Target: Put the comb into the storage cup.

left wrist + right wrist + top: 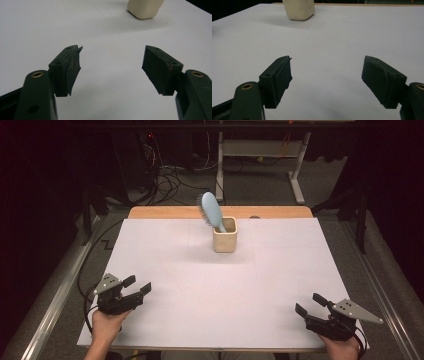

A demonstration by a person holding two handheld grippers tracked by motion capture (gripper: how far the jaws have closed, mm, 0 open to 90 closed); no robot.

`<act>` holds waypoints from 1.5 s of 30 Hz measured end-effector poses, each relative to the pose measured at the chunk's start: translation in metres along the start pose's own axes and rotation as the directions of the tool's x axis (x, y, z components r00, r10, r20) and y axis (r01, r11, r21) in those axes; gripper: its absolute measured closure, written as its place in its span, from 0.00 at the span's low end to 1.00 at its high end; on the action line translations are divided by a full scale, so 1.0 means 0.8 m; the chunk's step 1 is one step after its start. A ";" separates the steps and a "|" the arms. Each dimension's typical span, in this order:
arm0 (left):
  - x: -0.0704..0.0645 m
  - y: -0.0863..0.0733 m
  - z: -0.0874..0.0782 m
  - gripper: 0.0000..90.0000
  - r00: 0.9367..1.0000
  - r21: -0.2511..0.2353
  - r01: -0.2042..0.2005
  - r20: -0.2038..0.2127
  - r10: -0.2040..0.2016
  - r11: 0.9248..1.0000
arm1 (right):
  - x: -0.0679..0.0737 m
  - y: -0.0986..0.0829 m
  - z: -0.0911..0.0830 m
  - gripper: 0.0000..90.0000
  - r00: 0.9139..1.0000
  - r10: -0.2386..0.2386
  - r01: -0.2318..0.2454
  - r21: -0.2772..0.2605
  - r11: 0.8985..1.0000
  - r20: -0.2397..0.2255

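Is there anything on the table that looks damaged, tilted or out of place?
The light blue hairbrush stands handle-down in the cream square cup and leans to the left, bristles facing left. The left gripper has a ragged, torn edge on one black jaw pad. Nothing is spilled on the white table.

The flat white table covering looks like matt paper or laminate, smooth, with faint creases. A strip of pale varnished wood tabletop shows at the 12 o'clock edge. The square cream cup appears to be matt ceramic or plastic with softly rounded corners. The light blue oval hairbrush has a smooth, slightly glossy plastic back and fine dark bristles. The left gripper carries matt black plastic arms, brass-coloured inserts and rough, worn rubber pads. The right gripper matches; its grey plate at 4 o'clock looks like brushed metal.
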State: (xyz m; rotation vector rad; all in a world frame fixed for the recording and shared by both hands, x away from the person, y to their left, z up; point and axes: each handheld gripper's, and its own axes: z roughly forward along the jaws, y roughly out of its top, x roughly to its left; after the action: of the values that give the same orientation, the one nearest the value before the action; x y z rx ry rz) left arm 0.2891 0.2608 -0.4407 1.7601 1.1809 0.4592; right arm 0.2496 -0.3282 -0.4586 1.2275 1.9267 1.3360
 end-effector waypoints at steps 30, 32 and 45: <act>0.003 -0.018 0.009 0.35 1.000 0.009 0.024 -0.010 -0.024 1.000 | 0.000 0.000 0.000 0.27 1.000 0.001 -0.001 0.000 1.000 -0.001; 0.003 -0.019 0.009 0.35 1.000 0.014 0.023 -0.013 -0.023 1.000 | 0.000 0.000 0.000 0.27 1.000 0.003 -0.003 0.000 1.000 -0.001; 0.004 -0.029 0.008 0.35 0.999 0.014 0.036 -0.016 -0.035 0.999 | 0.000 0.000 0.000 0.27 1.000 0.000 0.000 -0.001 1.000 -0.001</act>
State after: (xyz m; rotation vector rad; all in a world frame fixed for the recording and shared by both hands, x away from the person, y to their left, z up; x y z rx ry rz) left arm 0.2829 0.2625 -0.4640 1.7479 1.2277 0.4457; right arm 0.2495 -0.3281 -0.4585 1.2268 1.9266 1.3369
